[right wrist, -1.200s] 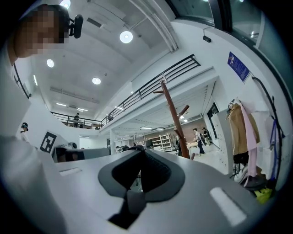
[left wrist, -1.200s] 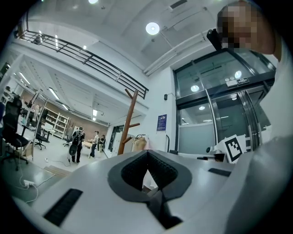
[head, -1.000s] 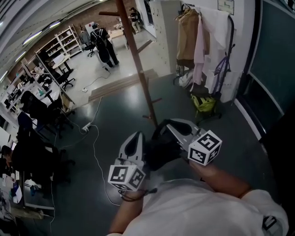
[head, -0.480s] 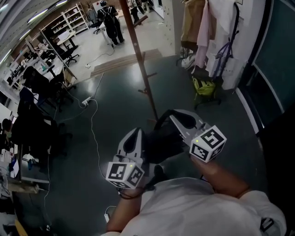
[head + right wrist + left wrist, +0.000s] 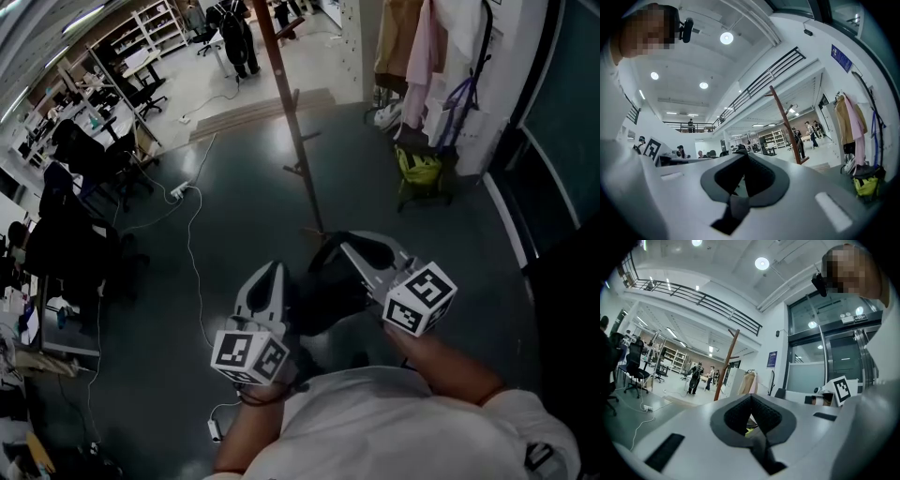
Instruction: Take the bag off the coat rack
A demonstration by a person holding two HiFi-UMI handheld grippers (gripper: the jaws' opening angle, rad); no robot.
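Coat rack (image 5: 292,131) — slim brown wooden pole, short pegs — stands far off on glossy dark floor (image 5: 234,216); left gripper (image 5: 751,399) and right gripper (image 5: 747,157) near, jaws together, empty.

Nothing is legible (blue wall sign (image 5: 772,359) too small).

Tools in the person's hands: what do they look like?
The left tool and right tool are pale grey plastic, tapering to rounded tips, with dark textured pads inside. Each carries a white cube printed with black square markers. The person wears a pale short-sleeved top.
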